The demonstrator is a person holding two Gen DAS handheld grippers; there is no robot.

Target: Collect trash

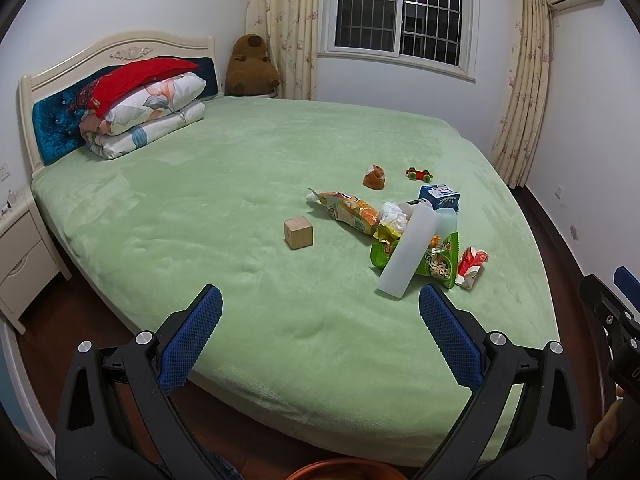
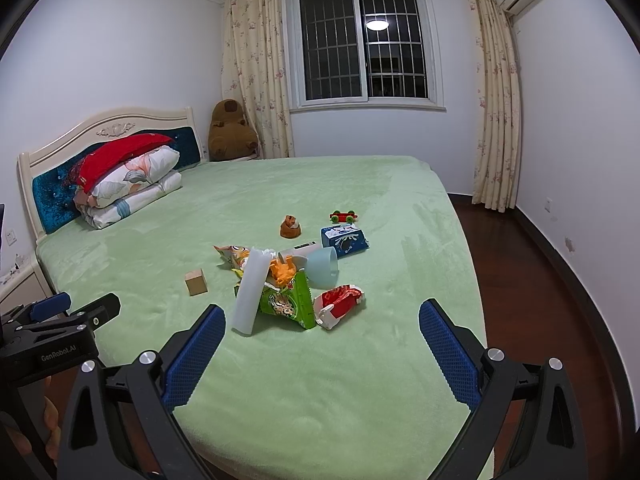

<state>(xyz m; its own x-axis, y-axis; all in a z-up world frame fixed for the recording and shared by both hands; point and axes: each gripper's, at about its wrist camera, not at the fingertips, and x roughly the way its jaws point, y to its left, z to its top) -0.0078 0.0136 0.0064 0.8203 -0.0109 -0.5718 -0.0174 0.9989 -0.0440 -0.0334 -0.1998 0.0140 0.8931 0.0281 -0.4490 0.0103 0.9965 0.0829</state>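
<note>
I hold my left tool (image 1: 320,312) and right tool (image 2: 322,328) spread wide, empty, facing the wrappers (image 2: 286,300) piled mid-frame on the bed (image 2: 360,380), ready to pick.

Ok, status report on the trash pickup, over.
Left gripper open, empty. Right gripper open, empty. Trash pile untouched on the green bed. Wooden block and toy car nearby, not blocking.

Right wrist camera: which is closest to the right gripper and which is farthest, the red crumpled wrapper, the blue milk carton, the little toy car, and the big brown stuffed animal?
From the right gripper:
1. Red crumpled wrapper, just ahead between the fingers.
2. Blue milk carton, farther up the bed, behind the trash pile.
3. Toy car, just beyond the carton.
4. Brown stuffed animal, in the far corner by the curtain.
</note>
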